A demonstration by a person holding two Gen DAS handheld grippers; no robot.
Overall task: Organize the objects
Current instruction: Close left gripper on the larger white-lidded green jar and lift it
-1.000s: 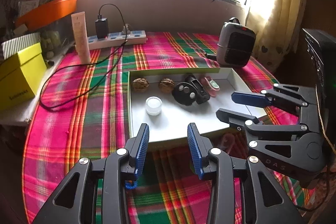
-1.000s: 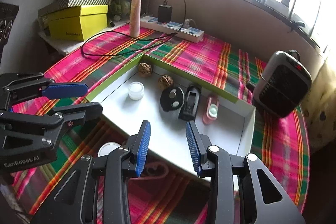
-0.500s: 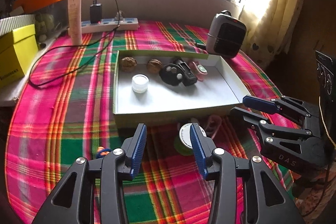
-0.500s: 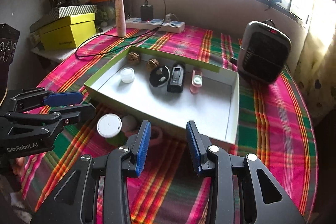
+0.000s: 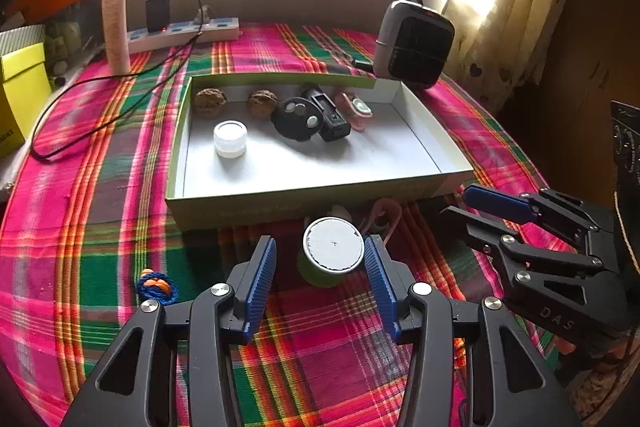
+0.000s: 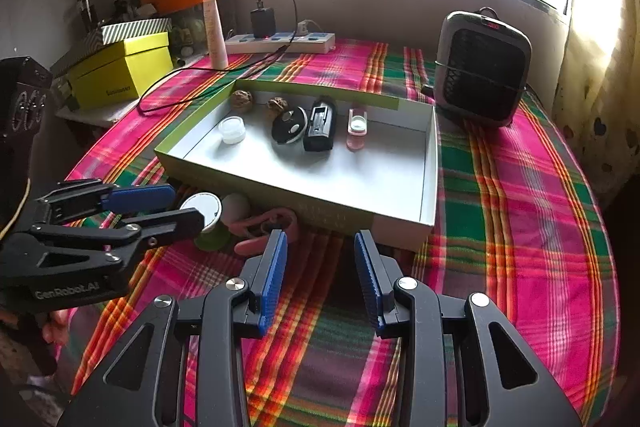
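- Left gripper [image 5: 320, 267]: jaws apart and just been widening, pointing down at the cloth. The jar sits between the blue pads; the right pad is close to the lid's edge, the left pad clear of it. No squeeze visible.
- Jar [image 5: 333, 257]: short green tub with a white lid, upright on the cloth just in front of the tray's near wall.
- Right gripper [image 6: 320, 267]: jaws part open, nothing between them, only cloth below. It hangs in front of the tray's near right corner.
- Tray [image 5: 320, 195]: shallow white box with green outer walls, mid-table.
- In the tray, along the far wall: two walnuts [image 5: 210, 102], a black disc [image 5: 298, 118] with round inserts, a black charger [image 5: 330, 115] and a pink case [image 5: 356, 107]. A small white pot [image 5: 230, 139] stands nearer the left wall.
- Pink clip [image 6: 266, 227]: on the cloth against the tray's near wall, just right of the jar, with a pale round thing behind it; their shapes are partly hidden.
- Blue-and-orange cord knot [image 5: 156, 287]: on the cloth left of the left gripper.
- Cloth [image 5: 100, 207]: pink, green and orange plaid over the whole table.
- Heater [image 6: 482, 67]: grey and black, beyond the tray's far right corner.
- Power strip [image 5: 184, 35]: at the far edge, black adapter plugged in, its cable looping over the cloth.
- Tube [image 5: 116, 25]: pale, upright beside the strip.
- Yellow box [image 6: 120, 71]: off the table's left side.
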